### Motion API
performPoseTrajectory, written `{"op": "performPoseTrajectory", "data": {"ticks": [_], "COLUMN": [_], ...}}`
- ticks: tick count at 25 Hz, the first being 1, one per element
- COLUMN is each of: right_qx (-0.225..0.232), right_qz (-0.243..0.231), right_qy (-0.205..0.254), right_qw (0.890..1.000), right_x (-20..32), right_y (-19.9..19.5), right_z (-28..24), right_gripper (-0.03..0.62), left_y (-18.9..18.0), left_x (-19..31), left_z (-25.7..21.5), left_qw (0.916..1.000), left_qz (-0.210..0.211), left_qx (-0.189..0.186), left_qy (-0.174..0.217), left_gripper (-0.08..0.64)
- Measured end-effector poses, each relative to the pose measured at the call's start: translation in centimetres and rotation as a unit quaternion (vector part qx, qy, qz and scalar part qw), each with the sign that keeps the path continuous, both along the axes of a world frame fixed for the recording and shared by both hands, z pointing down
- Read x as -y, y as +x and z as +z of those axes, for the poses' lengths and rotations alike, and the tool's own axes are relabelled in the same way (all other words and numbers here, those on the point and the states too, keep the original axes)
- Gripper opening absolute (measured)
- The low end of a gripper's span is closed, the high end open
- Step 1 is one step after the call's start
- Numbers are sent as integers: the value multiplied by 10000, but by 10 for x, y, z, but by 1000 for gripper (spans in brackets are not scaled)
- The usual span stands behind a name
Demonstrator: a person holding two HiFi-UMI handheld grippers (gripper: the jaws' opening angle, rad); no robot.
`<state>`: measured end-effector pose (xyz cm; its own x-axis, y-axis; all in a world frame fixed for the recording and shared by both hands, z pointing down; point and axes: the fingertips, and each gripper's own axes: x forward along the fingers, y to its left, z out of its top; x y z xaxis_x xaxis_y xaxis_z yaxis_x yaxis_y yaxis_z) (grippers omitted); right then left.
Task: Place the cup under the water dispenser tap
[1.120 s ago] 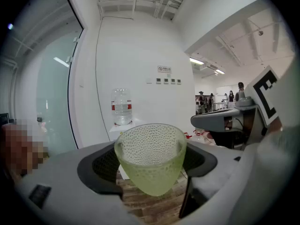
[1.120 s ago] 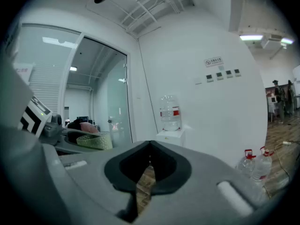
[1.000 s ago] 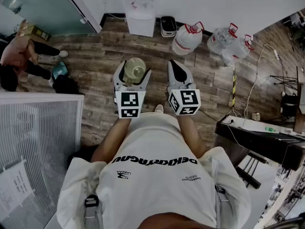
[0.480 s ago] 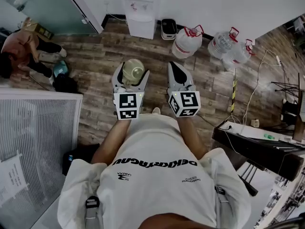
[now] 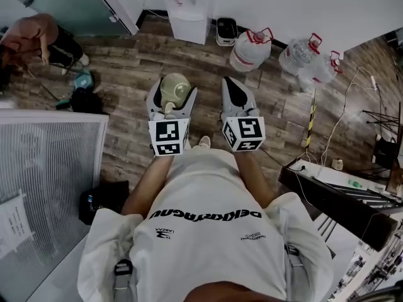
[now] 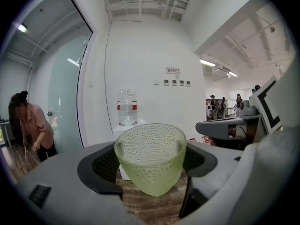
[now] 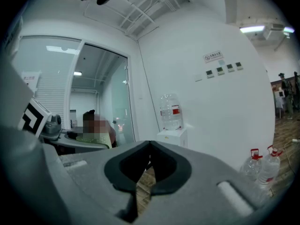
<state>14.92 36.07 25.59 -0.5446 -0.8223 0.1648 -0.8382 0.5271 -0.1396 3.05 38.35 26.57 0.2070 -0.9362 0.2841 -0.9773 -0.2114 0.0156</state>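
A pale green dimpled glass cup stands upright between the jaws of my left gripper, which is shut on it; from the head view the cup shows its open top. My right gripper is shut with nothing in it, its jaws meeting in the right gripper view. Both are held side by side at waist height above the wooden floor. The white water dispenser stands against the far wall ahead, with a bottle on top, still some way off. Its taps are too small to make out.
Three large water jugs stand by the wall right of the dispenser, beside a small bin. A person bends over at the left near a glass partition. A white grille panel lies at left, a dark desk at right.
Both grippers, with the cup, have moved forward toward the dispenser, which now sits nearer in the head view. The person at left has shifted further up and left.
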Motion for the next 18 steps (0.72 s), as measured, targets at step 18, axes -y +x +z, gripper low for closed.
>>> {"op": "performPoseTrajectory", "data": {"ticks": [18], "right_qx": [-166], "right_qz": [223], "right_qy": [-224], "right_qw": [9994], "right_x": [151], "right_y": [-47], "right_z": [43], "right_gripper": [-3], "left_y": [-54], "left_x": [154], "left_z": [43], "left_qw": [9996], "left_qz": [275], "left_qx": [9], "left_qy": [-74], "left_gripper": [380]}}
